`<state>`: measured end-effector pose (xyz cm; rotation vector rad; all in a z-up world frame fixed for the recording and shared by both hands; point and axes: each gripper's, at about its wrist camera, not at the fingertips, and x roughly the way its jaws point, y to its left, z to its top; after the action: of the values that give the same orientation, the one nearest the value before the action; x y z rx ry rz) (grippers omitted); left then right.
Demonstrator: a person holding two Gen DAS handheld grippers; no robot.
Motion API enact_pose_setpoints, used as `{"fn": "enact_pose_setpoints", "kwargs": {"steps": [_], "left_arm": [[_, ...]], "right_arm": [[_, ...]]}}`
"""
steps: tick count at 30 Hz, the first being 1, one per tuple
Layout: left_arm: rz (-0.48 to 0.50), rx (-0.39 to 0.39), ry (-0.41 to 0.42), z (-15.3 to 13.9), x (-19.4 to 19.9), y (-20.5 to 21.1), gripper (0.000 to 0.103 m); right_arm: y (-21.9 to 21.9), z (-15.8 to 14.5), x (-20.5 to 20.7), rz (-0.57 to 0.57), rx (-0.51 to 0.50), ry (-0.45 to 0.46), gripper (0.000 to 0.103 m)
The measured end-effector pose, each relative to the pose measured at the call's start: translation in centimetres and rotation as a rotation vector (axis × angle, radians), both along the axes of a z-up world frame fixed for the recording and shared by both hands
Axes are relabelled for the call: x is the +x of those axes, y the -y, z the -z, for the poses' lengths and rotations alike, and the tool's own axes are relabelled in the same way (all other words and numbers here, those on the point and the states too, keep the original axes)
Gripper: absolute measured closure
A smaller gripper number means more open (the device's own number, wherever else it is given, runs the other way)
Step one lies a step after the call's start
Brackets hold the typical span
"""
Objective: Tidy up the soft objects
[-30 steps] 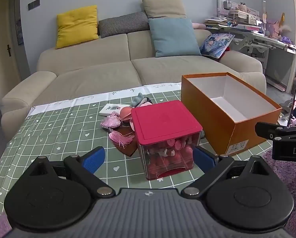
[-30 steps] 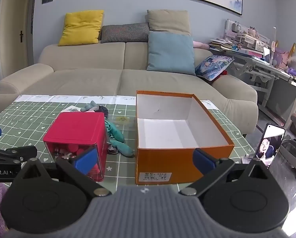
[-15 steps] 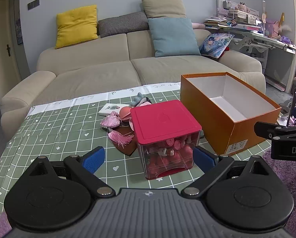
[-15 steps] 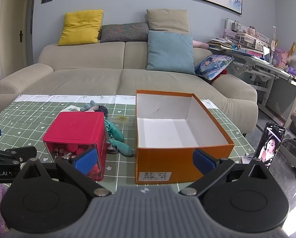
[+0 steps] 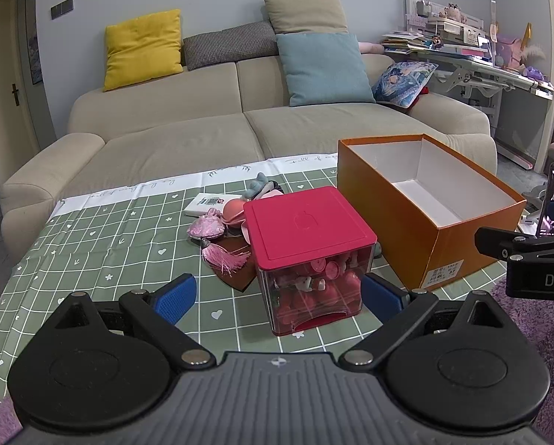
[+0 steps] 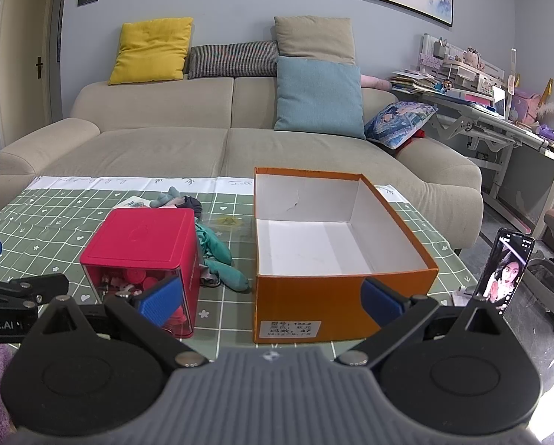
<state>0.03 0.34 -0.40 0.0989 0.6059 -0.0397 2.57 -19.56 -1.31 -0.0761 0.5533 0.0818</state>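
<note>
Left gripper [image 5: 278, 294]: my blue-padded fingers [image 5: 174, 294] spread wide, nothing between them, low over the near table edge.
Right gripper [image 6: 271, 298]: likewise released and empty, jaws apart, aimed at the box front.
Dead ahead, left view: red-lidded clear plastic cube container [image 5: 308, 256] at 12 o'clock, full of small red and pink pieces, standing just past my fingertips.
Soft items: pink satin pouch with tassel [image 5: 212, 233] and round peach-pink soft pad [image 5: 234, 209] at 11 o'clock behind the cube; grey plush toy [image 5: 258, 183] further back; teal fabric piece [image 6: 221, 259] lying between cube and box in the right view.
Receptacle: open orange cardboard shoebox [image 6: 336, 311] with white interior, at 1 o'clock from the left gripper; nothing visible inside.
Surface: green grid-pattern tablecloth [image 5: 91, 244].
Step, my judgement: start of sorting; nothing picked, all soft items outside the box.
Next move calls for: reaching past or around the cube to one soft item, likely the teal fabric, pinching the bulk rather than a loose edge, then lifting it over the box wall.
</note>
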Motion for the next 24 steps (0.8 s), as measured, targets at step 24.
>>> {"fn": "enact_pose_setpoints", "kwargs": {"steps": [24], "left_arm": [[0.000,0.000,-0.003,0.12,-0.11,0.12,0.000]], "right_arm": [[-0.02,-0.03,0.03,0.001,0.001,-0.003,0.003]]}}
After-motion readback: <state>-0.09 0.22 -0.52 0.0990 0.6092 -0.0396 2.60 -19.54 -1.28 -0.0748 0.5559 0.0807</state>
